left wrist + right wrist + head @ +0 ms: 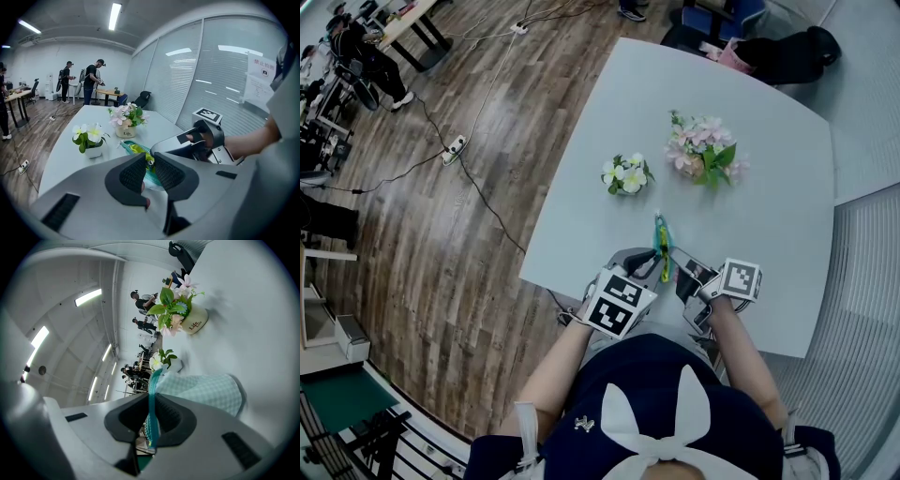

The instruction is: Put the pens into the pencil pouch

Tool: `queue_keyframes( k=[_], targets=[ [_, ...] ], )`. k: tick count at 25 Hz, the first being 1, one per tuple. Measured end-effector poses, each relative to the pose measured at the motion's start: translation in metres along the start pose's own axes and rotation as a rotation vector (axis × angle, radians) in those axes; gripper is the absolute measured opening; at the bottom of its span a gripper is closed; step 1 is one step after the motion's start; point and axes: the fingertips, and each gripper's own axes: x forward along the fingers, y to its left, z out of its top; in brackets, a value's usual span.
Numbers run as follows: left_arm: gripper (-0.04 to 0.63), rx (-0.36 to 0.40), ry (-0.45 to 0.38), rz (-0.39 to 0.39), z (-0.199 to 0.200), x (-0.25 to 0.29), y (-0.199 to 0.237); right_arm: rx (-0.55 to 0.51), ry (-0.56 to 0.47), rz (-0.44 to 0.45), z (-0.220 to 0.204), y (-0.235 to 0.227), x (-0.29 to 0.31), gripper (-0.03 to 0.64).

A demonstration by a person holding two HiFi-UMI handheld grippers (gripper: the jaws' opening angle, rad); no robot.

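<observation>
A teal checked pencil pouch (661,246) lies near the table's front edge, its zip open and yellow-green showing inside (133,149). My right gripper (152,420) is shut on the pouch's teal zip edge, and the checked cloth (206,392) spreads out beyond its jaws. My left gripper (149,164) hovers just over the pouch's mouth, its pads closed on a thin thing that looks like a pen. A small metal end shows at the tips and a pinkish part under the pads. In the head view the left gripper (649,265) and right gripper (673,262) meet at the pouch's near end.
A small pot of white flowers (627,175) and a larger pot of pink flowers (705,150) stand on the pale table (769,216) beyond the pouch. Cables and a power strip (455,146) lie on the wooden floor at the left. People stand far off (91,79).
</observation>
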Motion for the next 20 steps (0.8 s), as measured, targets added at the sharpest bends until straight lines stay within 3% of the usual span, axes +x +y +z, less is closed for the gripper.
queue_keyframes(
  k=[20],
  targets=[
    [0.071,-0.020,0.129,0.017,-0.038,0.038,0.009,-0.001,0.031,-0.029,-0.003,-0.010,0.000,0.048]
  ],
)
